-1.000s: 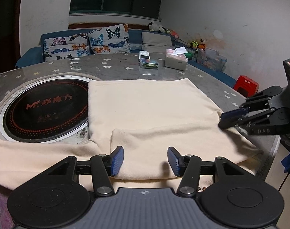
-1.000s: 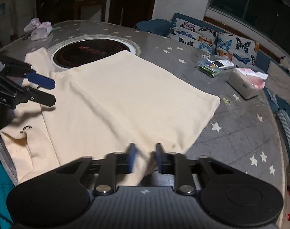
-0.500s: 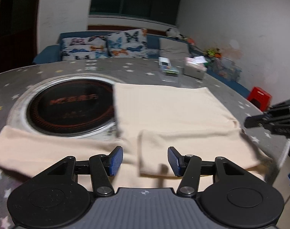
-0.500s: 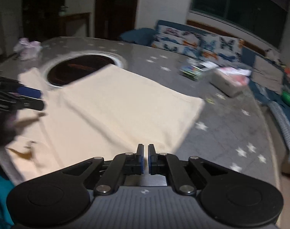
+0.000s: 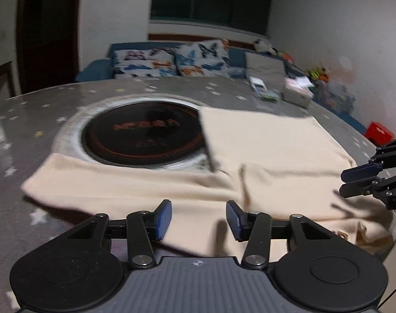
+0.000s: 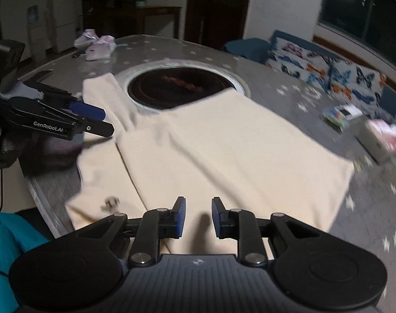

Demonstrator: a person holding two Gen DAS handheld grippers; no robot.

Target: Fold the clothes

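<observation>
Writing: "GenRobot.AI" is read on the left gripper (image 6: pixel 93 120); orange lettering on the black hotplate (image 5: pixel 145 137) is blurred past reading.
Garment: the cream garment (image 5: pixel 263 156) is spread on the starred table (image 5: pixel 54 109), one sleeve beside the hotplate.
Left gripper: jaws spread, nothing held.
Right gripper (image 6: pixel 196 217): jaws parted above the cloth, nothing held.
Hidden: the garment's near edge is cut off behind the grippers.

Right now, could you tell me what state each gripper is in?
Left gripper: open, holding nothing, above the cream garment.
Right gripper: open, holding nothing.

Black linkage arms, blue-padded fingers (image 5: pixel 163 219).
</observation>
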